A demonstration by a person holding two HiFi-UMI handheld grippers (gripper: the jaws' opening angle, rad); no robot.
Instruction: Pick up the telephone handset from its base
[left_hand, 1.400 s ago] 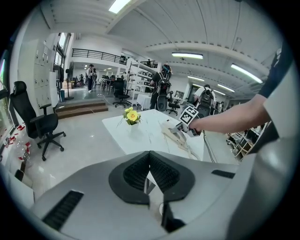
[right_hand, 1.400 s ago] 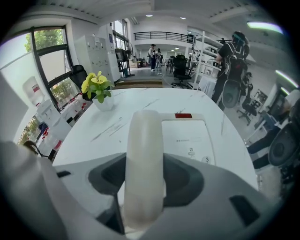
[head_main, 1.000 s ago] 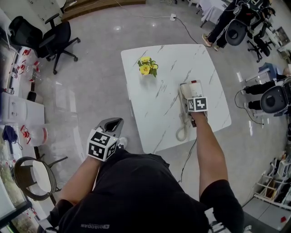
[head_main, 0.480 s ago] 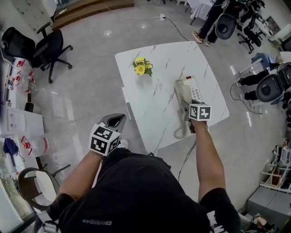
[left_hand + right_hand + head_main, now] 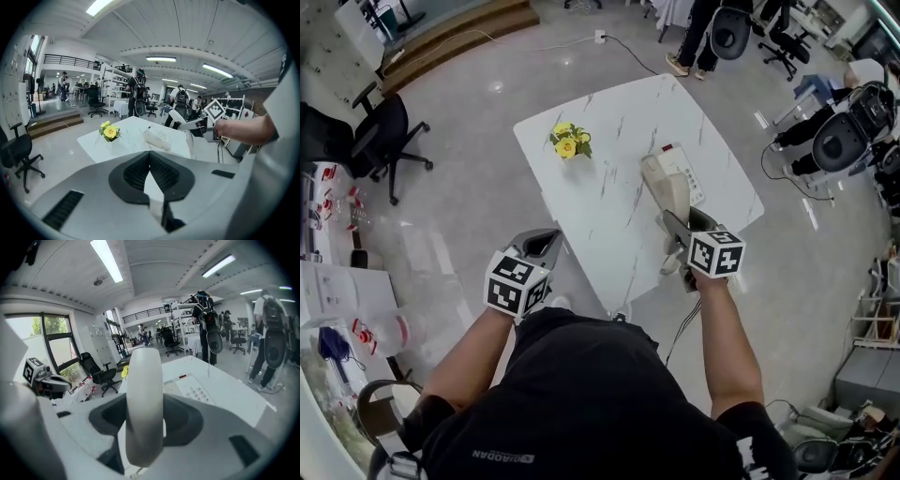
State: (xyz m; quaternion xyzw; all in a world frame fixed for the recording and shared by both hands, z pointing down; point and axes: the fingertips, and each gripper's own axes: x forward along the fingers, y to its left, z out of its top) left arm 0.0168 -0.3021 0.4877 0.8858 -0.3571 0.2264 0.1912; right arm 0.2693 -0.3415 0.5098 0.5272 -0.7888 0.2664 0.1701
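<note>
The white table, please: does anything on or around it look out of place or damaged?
Nothing stands out. The handset is simply off its base, clamped in the right claw; the flowers stand upright.

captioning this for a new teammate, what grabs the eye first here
The cream plastic telephone handset, clamped in the right gripper above the white marble table's near edge. Behind it sit the matching keypad base and a small bunch of yellow flowers; the left gripper hangs shut and empty off the table's left.
</note>
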